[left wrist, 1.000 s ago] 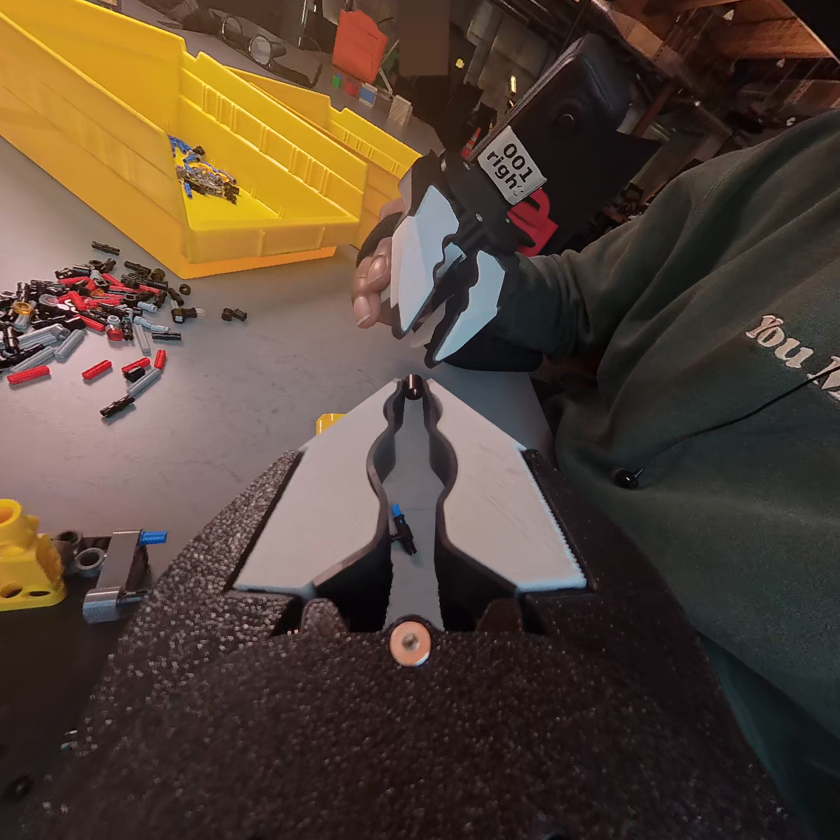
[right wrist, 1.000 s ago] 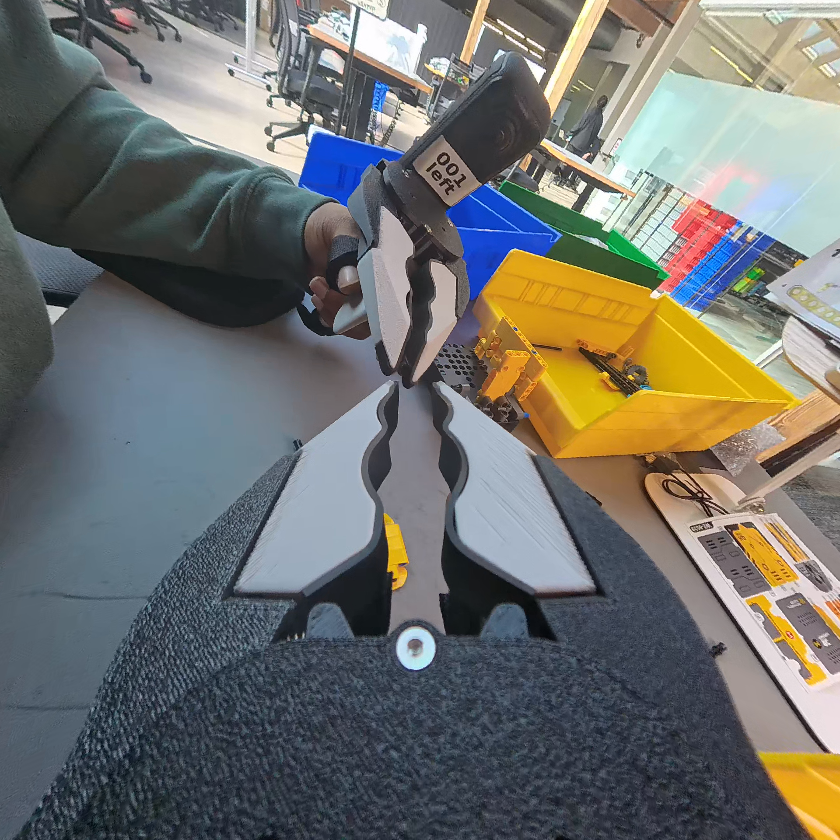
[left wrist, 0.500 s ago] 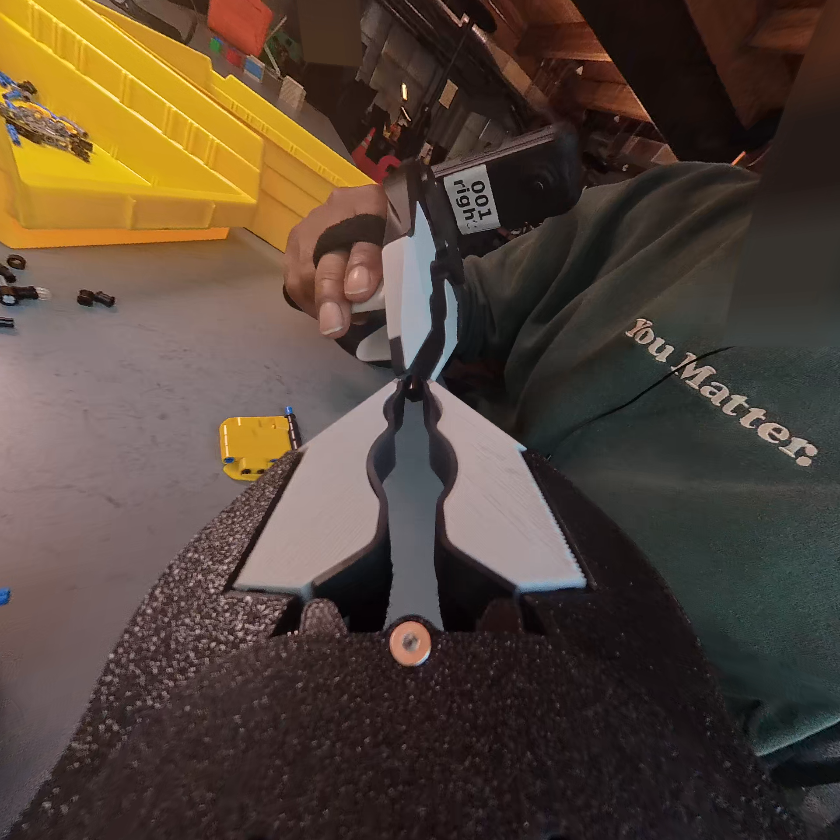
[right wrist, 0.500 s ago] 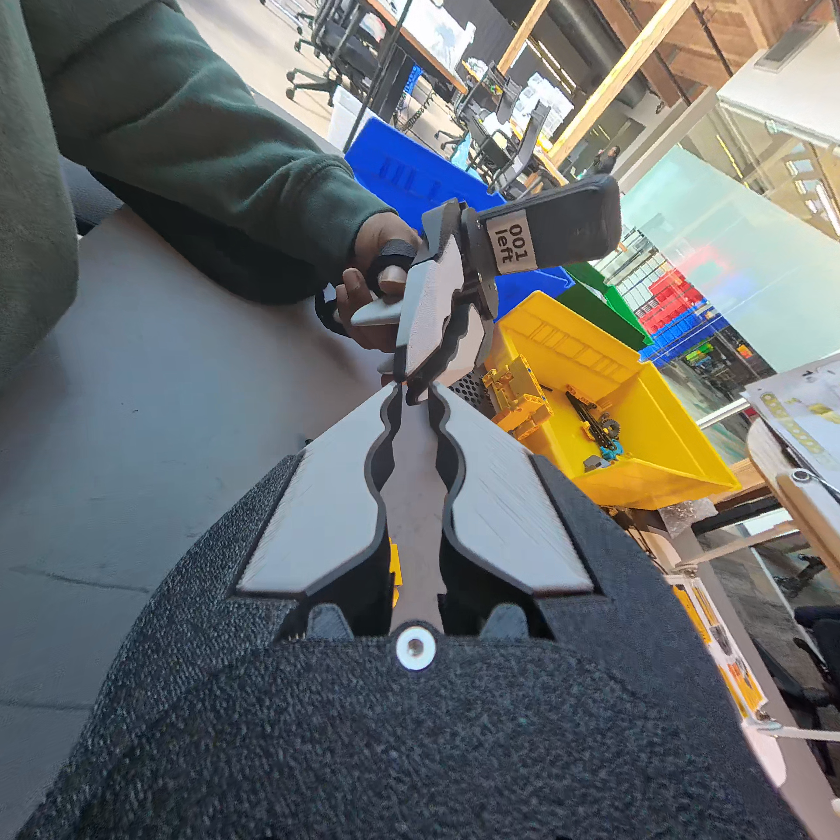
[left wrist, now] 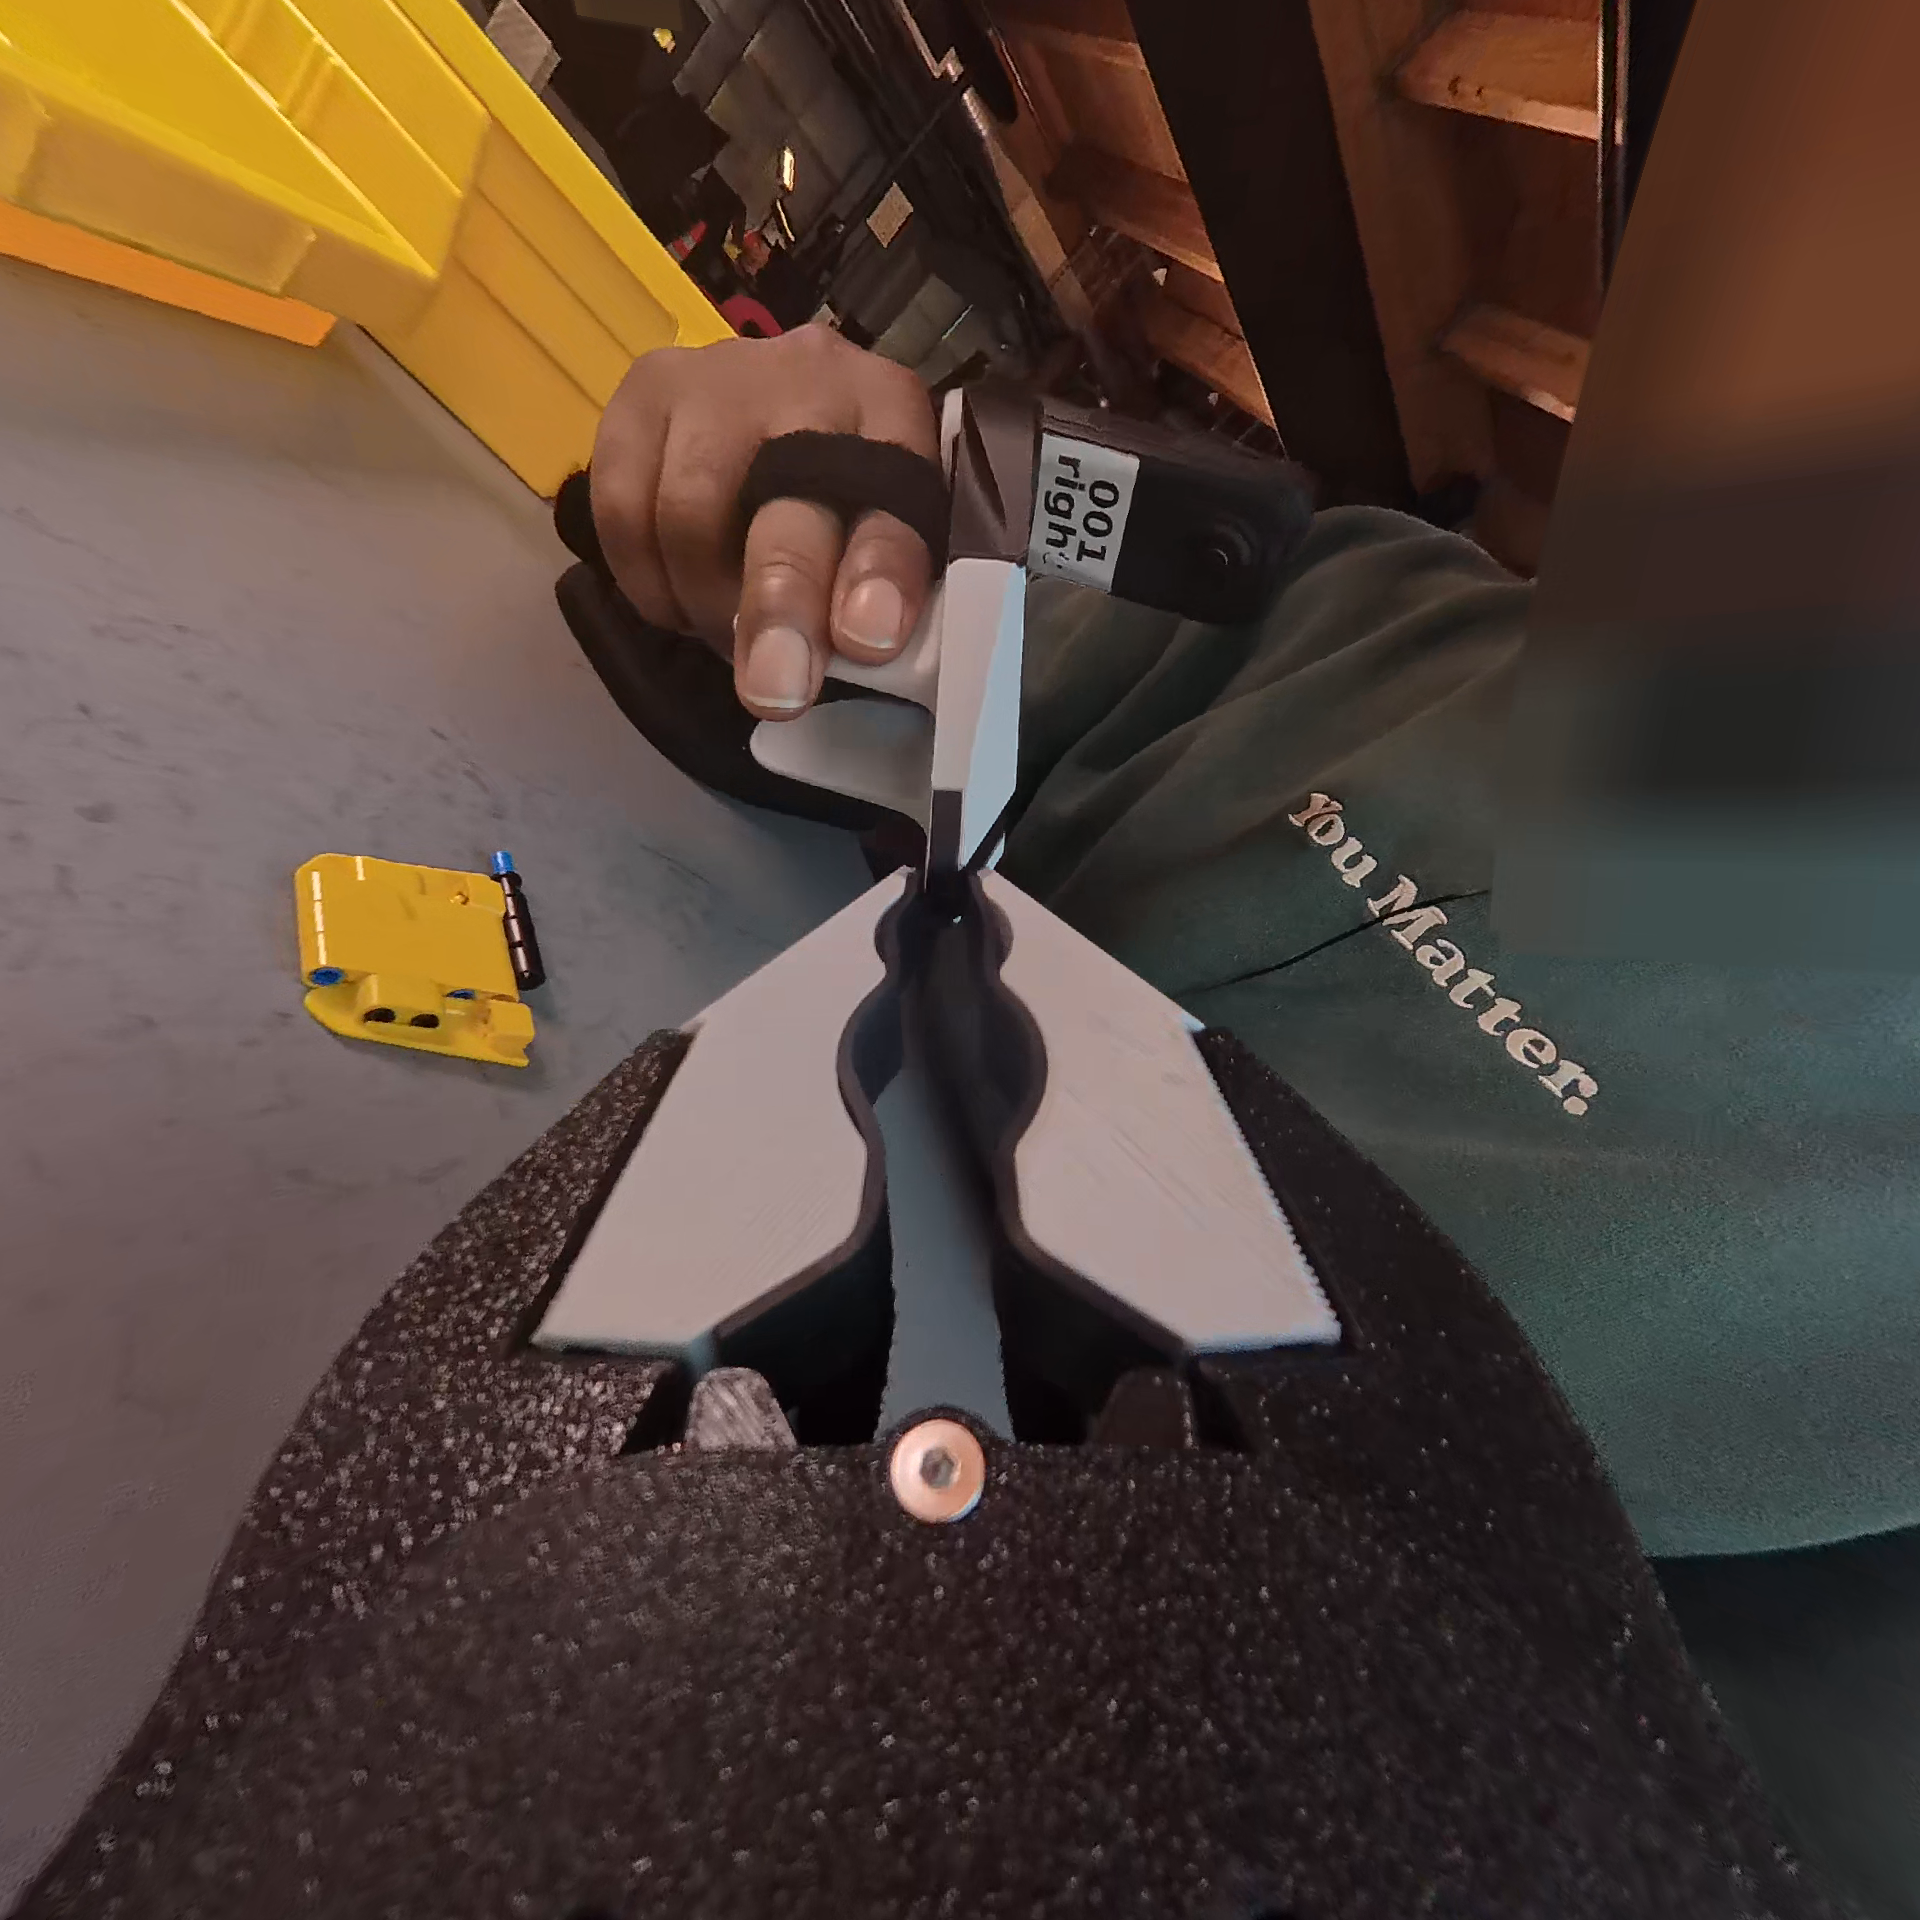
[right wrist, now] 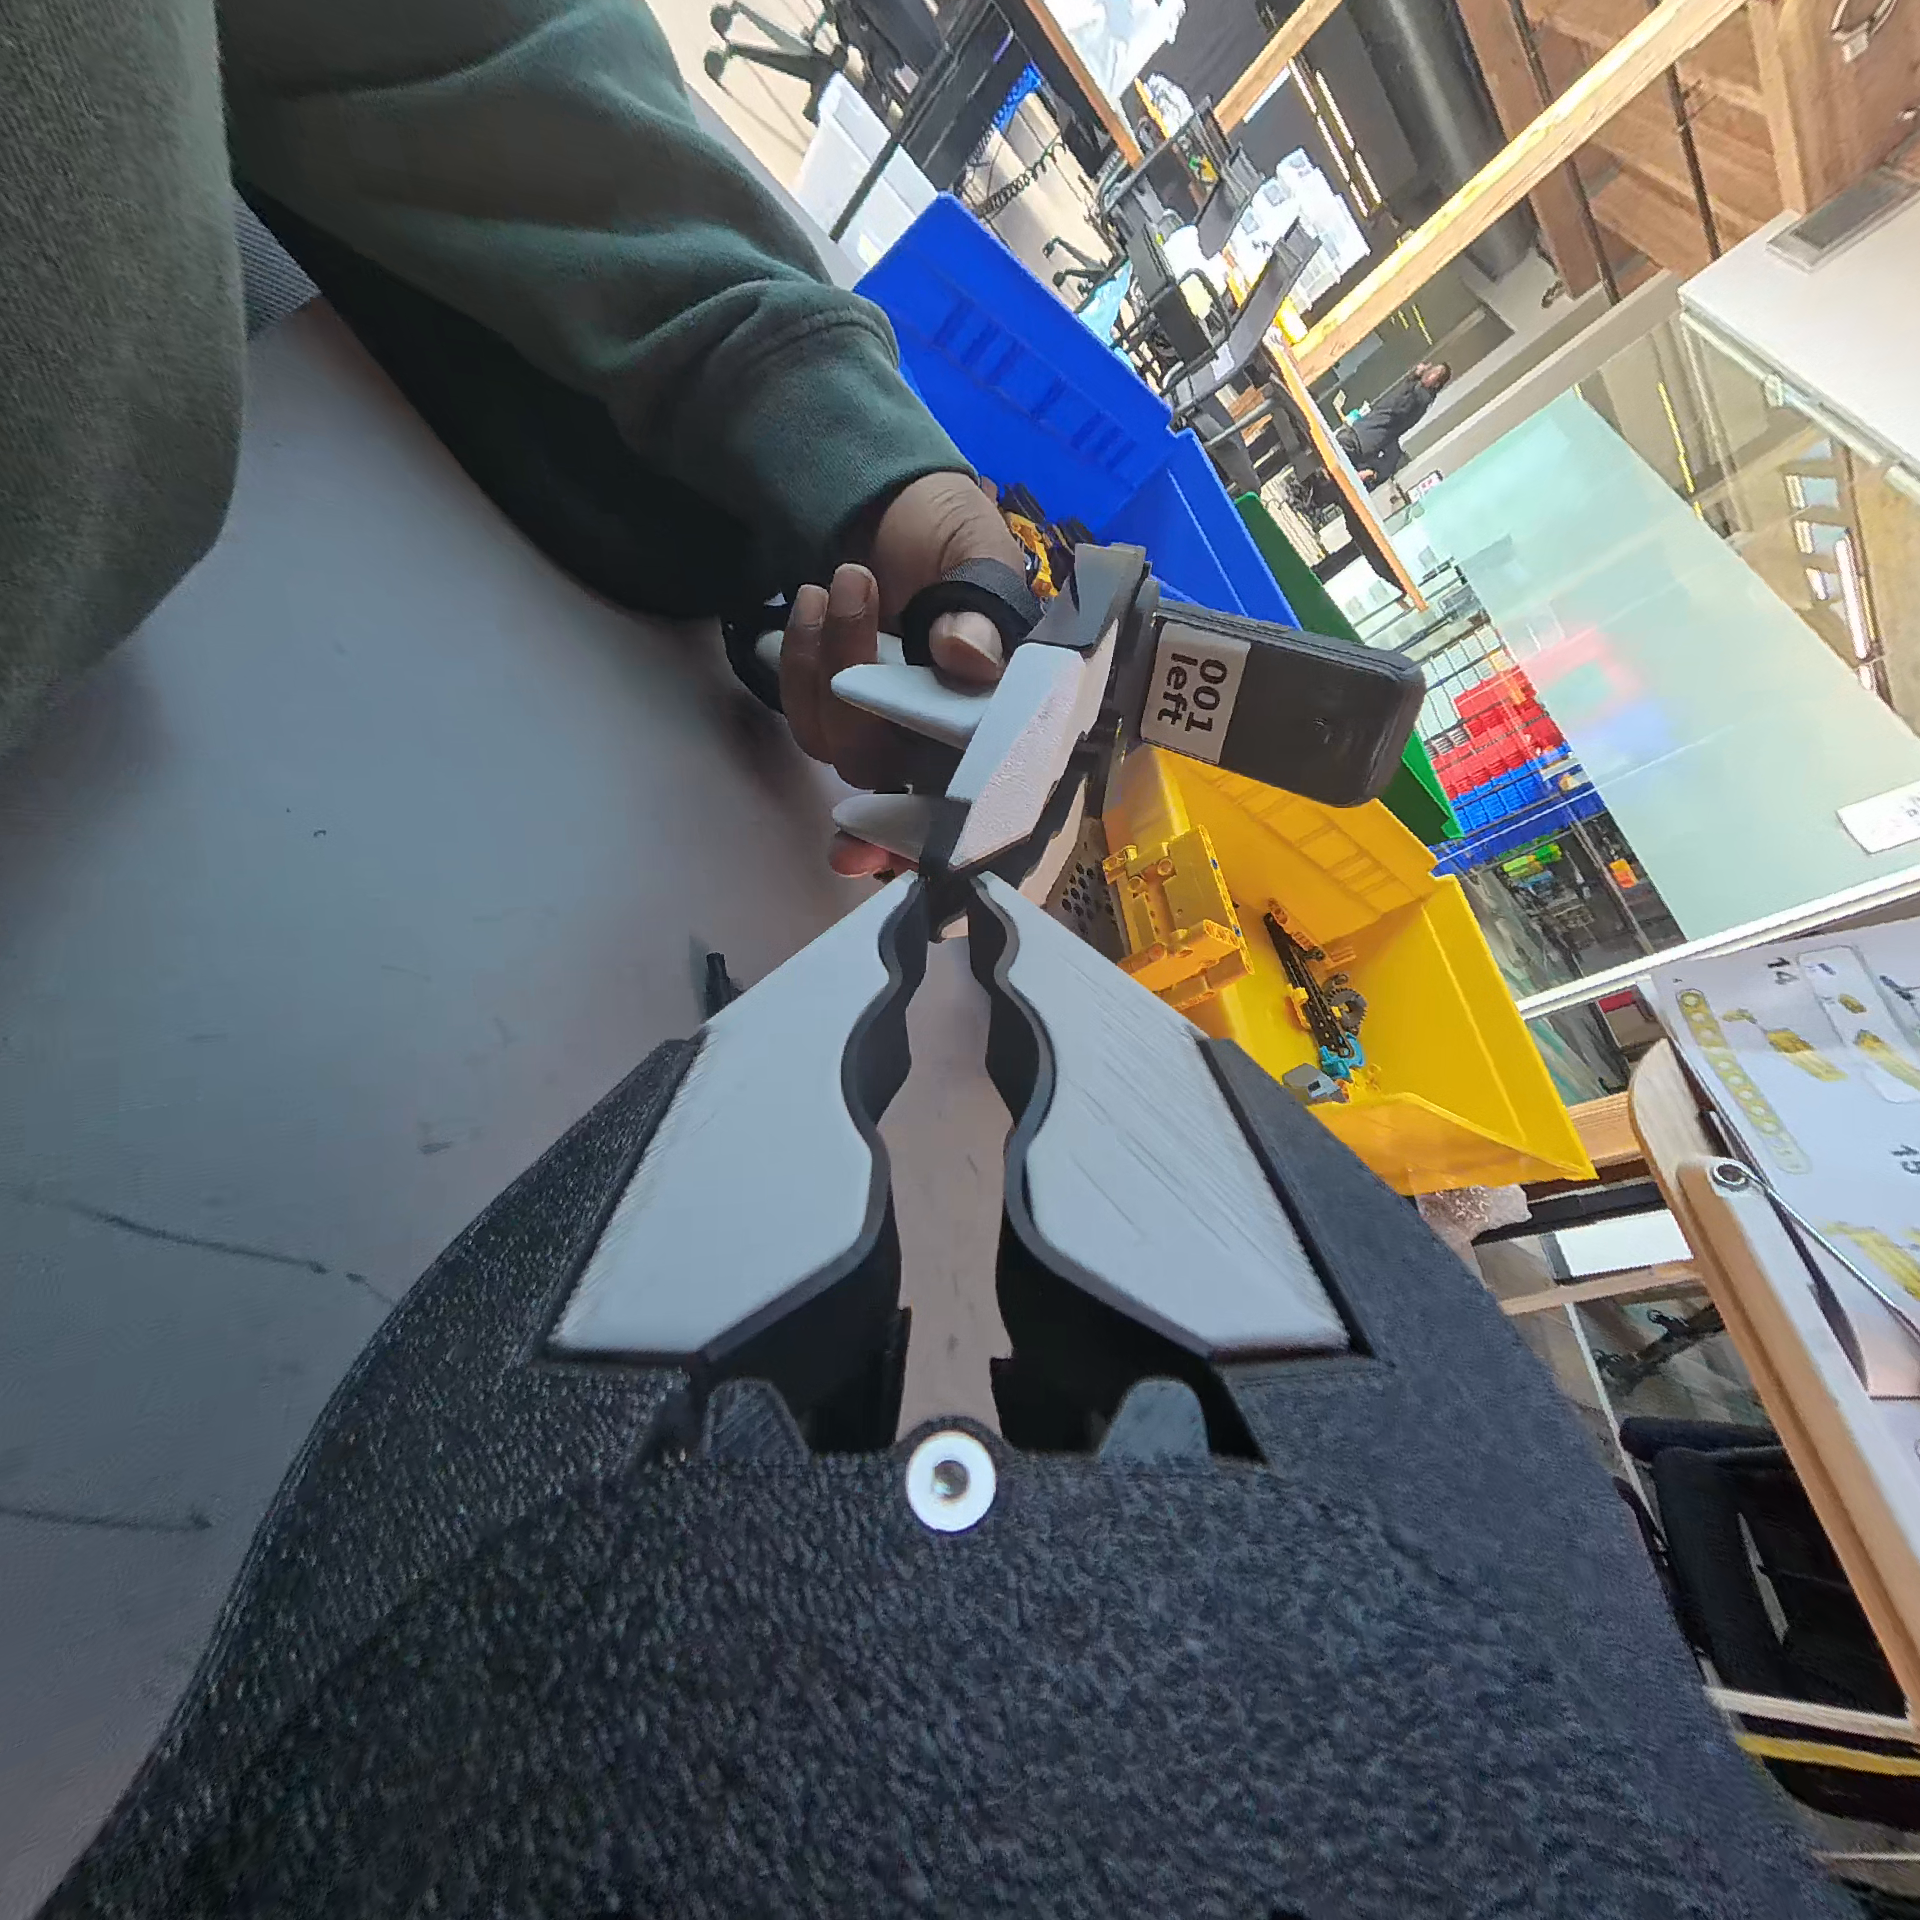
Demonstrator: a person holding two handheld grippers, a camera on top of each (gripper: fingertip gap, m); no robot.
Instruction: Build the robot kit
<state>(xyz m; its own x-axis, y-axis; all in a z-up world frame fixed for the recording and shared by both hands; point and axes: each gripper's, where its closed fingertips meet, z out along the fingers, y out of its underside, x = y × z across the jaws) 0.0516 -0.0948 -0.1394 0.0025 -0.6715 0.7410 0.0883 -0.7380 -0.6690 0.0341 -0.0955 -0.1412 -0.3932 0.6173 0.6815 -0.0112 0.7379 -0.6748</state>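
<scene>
The left gripper and the right gripper meet tip to tip above the grey surface, each nearly pressed together on a small dark piece between them; which gripper actually pinches it I cannot tell. A yellow block with a black pin lies on the surface left of them. Yellow bins stand behind.

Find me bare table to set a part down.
Free: grey table between yellow bins and yellow plate; wide patch below the green sleeve. Crowded: where left gripper and right gripper meet tip to tip, and by the yellow parts bin.
</scene>
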